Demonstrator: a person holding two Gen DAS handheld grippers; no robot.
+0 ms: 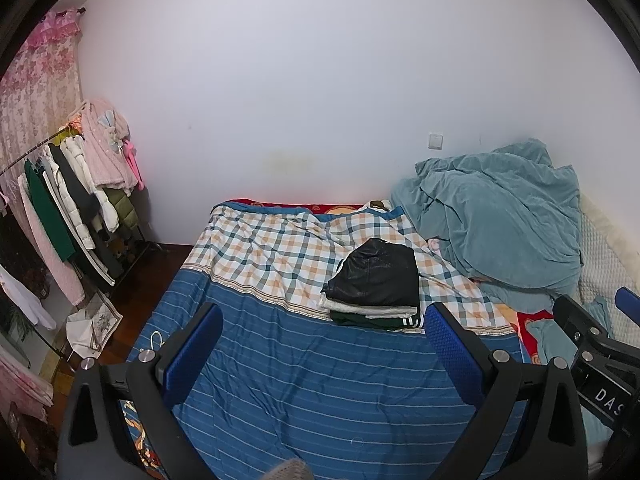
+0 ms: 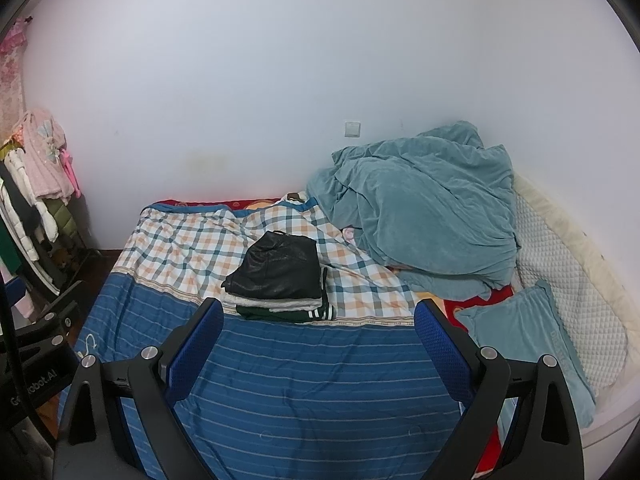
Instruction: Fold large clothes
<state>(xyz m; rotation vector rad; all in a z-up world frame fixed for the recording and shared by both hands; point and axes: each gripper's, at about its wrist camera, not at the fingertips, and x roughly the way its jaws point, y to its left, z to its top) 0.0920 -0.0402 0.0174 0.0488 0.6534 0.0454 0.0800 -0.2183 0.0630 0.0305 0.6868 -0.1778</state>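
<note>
Black-topped folded stack (image 1: 374,285) on bed (image 1: 312,376); both grippers' jaws apart (holding nothing).

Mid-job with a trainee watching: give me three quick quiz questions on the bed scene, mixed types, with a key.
1. True or false: the black garment lies on top of the folded stack.
2. The teal blanket is: A folded flat; B heaped up; C hanging on the rack.
3. What state are the left gripper and right gripper jaws in?

Key: 1 true; 2 B; 3 both open, holding nothing.
</note>
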